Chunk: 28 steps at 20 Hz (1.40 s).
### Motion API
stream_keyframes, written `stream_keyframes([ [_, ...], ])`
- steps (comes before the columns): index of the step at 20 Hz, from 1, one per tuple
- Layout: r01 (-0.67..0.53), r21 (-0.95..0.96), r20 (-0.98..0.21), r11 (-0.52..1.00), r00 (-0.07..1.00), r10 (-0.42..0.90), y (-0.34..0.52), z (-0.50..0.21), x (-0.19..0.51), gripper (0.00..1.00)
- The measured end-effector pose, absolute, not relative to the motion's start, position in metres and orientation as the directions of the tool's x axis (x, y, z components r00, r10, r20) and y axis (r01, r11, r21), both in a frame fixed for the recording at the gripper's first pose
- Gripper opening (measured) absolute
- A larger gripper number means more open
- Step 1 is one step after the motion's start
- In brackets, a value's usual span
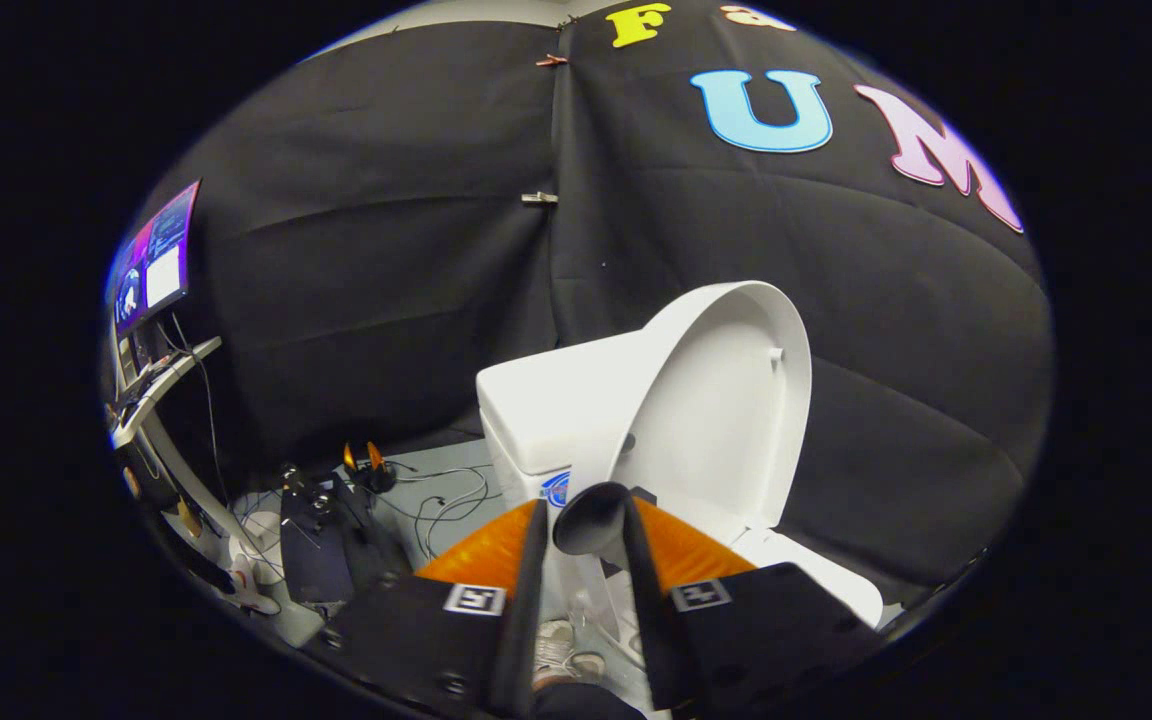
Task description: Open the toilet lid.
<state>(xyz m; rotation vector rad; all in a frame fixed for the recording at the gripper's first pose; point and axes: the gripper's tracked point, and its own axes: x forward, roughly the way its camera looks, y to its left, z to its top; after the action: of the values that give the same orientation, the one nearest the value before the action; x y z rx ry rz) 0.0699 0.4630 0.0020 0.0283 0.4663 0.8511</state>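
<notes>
Closest to the lens, the gripper (584, 530) sits at the bottom centre of the frame with its two fingers drawn close at the tips; a dark rounded part sits right at those tips, and I cannot tell whether they press on the lid's edge or merely meet in front of it. Just beyond the fingers, right of centre, the toilet lid (726, 400) stands raised, nearly upright and tilted slightly back toward the white tank (546, 410) behind it, its pale inner face turned toward the camera. Below it, toward the lower right, part of the seat and bowl rim (816, 570) shows. At the left of the frame are a monitor (154, 255) on a stand and loose cables (436, 500) on the floor; a shoe (561, 650) shows between the fingers at the very bottom. Judging by the lid's angle, the opening looks almost done. To finish well, the lid should be eased back until it rests against the tank, not flung, and the fingers should part and back away only once it stands on its own.
</notes>
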Motion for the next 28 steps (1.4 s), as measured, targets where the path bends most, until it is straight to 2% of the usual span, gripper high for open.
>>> stream_keyframes([
  [3,-0.751,0.245,-0.398,0.614,0.499,0.77,0.471,-0.002,0.046,0.8],
  [4,-0.764,0.247,-0.383,0.596,0.488,0.785,0.473,0.002,0.042,0.87],
  [6,-0.759,0.201,-0.352,0.619,0.534,0.769,0.46,0.013,0.045,1.0],
  [8,-0.744,0.17,-0.324,0.646,0.576,0.75,0.447,0.023,0.051,1.0],
  [11,-0.739,0.249,-0.287,0.626,0.561,0.777,0.425,0.042,0.036,1.0],
  [14,-0.671,0.249,-0.223,0.698,0.662,0.716,0.363,0.068,0.049,1.0],
  [17,-0.538,0.196,-0.142,0.82,0.812,0.567,0.27,0.089,0.062,1.0],
  [20,-0.382,0.178,-0.078,0.907,0.913,0.4,0.172,0.096,0.056,1.0],
  [25,-0.102,0.099,-0.021,0.99,0.994,0.105,0.021,0.072,0.017,0.99],
  [28,-0.027,0.064,-0.027,0.998,0.999,0.029,-0.019,0.051,0.005,0.99],
])
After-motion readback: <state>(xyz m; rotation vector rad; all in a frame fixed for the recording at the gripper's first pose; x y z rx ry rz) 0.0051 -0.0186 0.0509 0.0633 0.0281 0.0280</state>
